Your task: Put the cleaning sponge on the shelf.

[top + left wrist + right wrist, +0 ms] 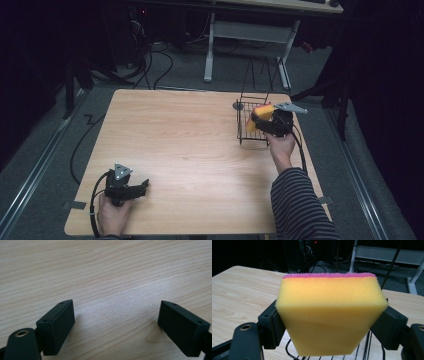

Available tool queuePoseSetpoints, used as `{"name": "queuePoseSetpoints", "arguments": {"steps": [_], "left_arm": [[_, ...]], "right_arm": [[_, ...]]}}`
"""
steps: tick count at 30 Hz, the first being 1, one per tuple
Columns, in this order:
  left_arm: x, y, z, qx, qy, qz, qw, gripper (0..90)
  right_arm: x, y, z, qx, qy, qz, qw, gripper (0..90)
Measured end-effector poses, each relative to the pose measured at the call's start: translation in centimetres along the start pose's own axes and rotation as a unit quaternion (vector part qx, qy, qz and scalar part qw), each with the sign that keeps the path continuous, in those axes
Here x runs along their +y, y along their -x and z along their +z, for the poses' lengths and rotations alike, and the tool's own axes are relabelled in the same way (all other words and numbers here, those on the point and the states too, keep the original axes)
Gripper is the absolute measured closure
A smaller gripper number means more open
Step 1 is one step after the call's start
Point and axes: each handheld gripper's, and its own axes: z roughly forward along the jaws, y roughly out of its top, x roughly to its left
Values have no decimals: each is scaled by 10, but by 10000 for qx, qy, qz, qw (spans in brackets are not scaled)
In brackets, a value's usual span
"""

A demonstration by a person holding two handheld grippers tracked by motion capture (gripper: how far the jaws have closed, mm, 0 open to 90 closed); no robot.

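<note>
**Sponge held over the wire rack**

The yellow sponge (329,315), topped with a thin pink scouring layer (329,275), sits clamped between the jaws of the right gripper (331,326), one jaw pressing on each of its side faces. In the high view the sponge (263,116) hangs at the near right edge of a black wire rack (246,131) at the far right of the wooden table (185,140); the rack's wires also show just under the sponge in the right gripper view. Whether the sponge touches the rack cannot be told.

It looks light and soft. The foam should give under pressure, so a squeeze across the side faces, as here, ought to hold it without slipping, though its sides bulge slightly beyond the jaws. Nothing about it seems fragile. The pink layer is probably stiffer and rougher than the foam. A hold near the middle of the block would keep it from swinging or folding.

The left gripper (116,322) rests near the table's near left corner, its jaws spread wide with bare wood between them, holding nothing. In the high view the left gripper (142,187) lies well apart from the rack.
</note>
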Motion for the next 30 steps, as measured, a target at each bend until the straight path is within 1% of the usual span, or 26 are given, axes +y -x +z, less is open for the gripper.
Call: {"name": "queuePoseSetpoints", "arguments": {"steps": [5, 6, 10, 13, 17, 21, 30], "left_arm": [[0, 0, 0, -3, -2, 1, 10000, 146], [0, 0, 0, -2, -2, 2, 10000, 146], [0, 0, 0, -2, -3, 3, 10000, 146], [0, 0, 0, -2, -2, 2, 10000, 146], [0, 0, 0, -3, -2, 2, 10000, 146], [0, 0, 0, -2, -2, 2, 10000, 146], [0, 0, 0, -3, -3, 2, 10000, 146]], "right_arm": [[1, -2, 8, -11, -83, -34, 10000, 230], [0, -2, 10, -14, -114, -11, 9999, 230], [-3, 0, 16, -81, -225, -46, 9997, 230], [-5, 1, 19, -110, -302, -3, 9995, 230], [-7, 1, 24, -120, -338, -18, 9994, 229], [-9, 0, 27, -225, -443, -108, 9987, 229], [-12, 1, 31, -226, -550, -128, 9981, 228]]}}
